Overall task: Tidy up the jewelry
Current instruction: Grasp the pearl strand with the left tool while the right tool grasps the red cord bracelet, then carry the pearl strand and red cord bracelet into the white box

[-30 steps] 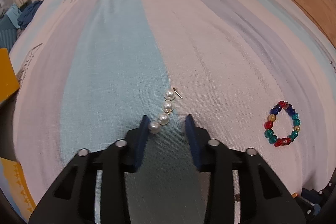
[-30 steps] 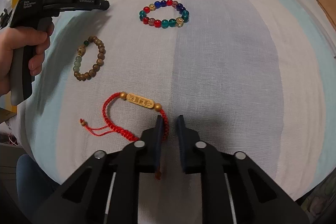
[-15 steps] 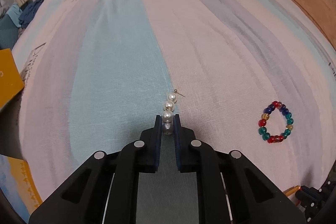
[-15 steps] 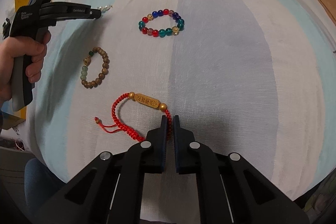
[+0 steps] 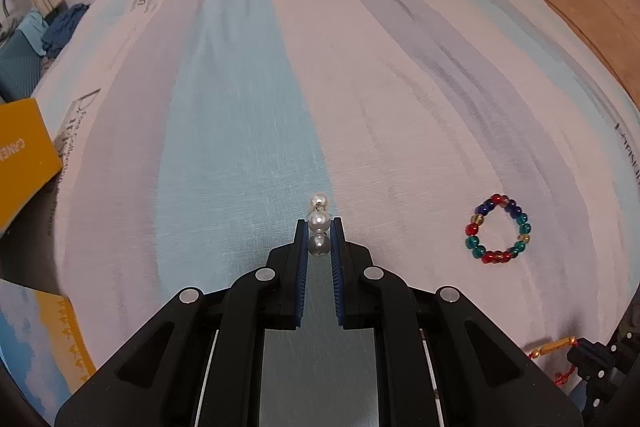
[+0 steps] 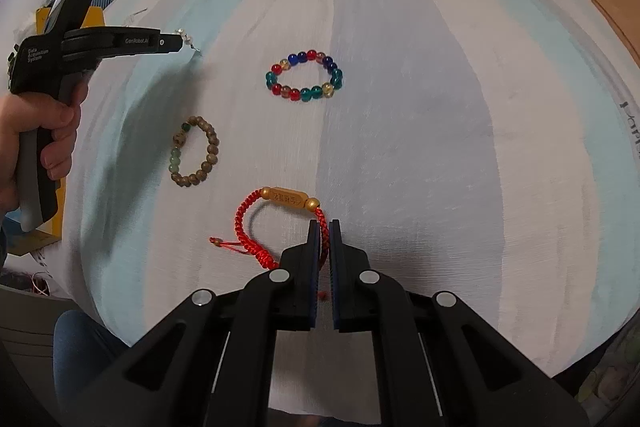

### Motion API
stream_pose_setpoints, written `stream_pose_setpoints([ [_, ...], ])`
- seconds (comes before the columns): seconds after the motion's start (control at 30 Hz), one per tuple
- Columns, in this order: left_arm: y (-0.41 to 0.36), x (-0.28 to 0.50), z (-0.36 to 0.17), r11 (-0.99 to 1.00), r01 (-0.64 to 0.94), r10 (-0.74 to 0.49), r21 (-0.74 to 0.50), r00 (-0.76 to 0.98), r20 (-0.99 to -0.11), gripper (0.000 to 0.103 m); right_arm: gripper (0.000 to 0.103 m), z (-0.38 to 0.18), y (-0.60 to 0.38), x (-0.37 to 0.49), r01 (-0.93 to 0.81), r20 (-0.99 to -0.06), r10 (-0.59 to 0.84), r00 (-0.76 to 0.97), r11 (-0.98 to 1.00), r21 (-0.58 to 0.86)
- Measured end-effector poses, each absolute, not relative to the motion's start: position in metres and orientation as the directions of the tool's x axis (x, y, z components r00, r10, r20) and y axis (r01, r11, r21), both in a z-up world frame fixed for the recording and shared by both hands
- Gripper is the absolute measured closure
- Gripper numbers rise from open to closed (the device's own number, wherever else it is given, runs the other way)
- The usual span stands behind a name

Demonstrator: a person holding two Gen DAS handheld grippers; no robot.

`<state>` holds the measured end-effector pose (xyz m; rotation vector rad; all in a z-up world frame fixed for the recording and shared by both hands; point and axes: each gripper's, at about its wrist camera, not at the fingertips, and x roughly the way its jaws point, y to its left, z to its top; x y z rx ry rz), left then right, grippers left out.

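Left wrist view, pearl strand (image 5: 319, 223) partly hidden, red bracelet (image 5: 554, 347) cut off

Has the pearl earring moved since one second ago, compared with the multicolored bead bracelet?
Yes. The pearl earring, earlier flat on the cloth, is now clamped in the left gripper and lifted, seen in the right wrist view; multicolored bead bracelet stays.

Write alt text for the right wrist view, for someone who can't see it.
The right gripper is shut on a red cord bracelet lying on a striped cloth. Beyond lie a wooden bead bracelet and a colored glass bead bracelet; at far left, the left gripper holds a pearl earring.
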<state>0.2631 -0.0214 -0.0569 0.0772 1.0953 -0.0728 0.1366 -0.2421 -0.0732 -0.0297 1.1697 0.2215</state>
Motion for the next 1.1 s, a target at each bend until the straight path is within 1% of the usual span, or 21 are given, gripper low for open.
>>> stream_pose_setpoints([
  [1.1, -0.015, 0.214, 0.019, 0.993, 0.104, -0.004, 0.057, 0.513, -0.858, 0.093, 0.099, -0.007, -0.231, 0.128, -0.169, -0.877, 0.149, 0.456, 0.982, 0.078],
])
